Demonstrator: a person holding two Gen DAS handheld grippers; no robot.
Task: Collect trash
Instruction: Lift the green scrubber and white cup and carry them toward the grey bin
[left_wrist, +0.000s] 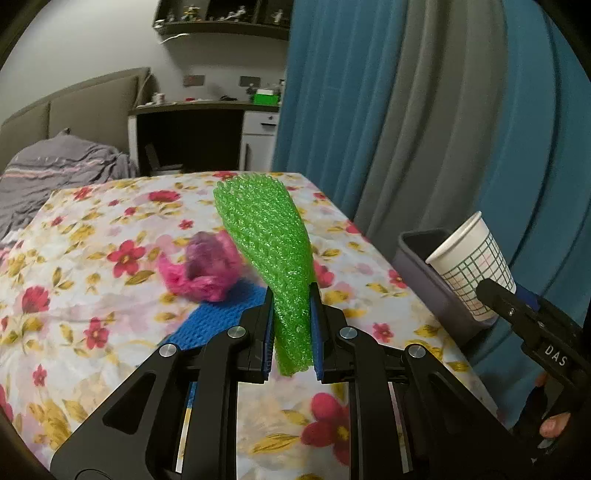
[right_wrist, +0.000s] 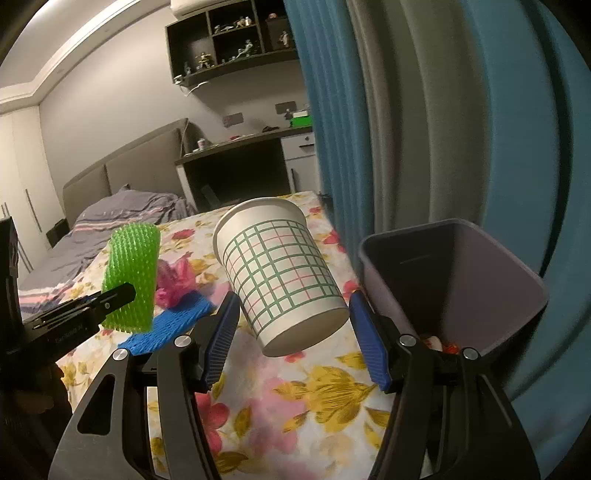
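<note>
My left gripper is shut on a green foam net sleeve and holds it upright above the floral table. The sleeve also shows in the right wrist view. My right gripper is shut on a white paper cup with a green grid pattern, tilted, held beside the grey trash bin. The cup and the bin also show at the right of the left wrist view. A crumpled pink bag and a blue foam net lie on the table.
The table has a floral cloth. Blue and grey curtains hang right behind the bin. A bed with grey bedding and a desk stand beyond the table. Some trash lies at the bin's bottom.
</note>
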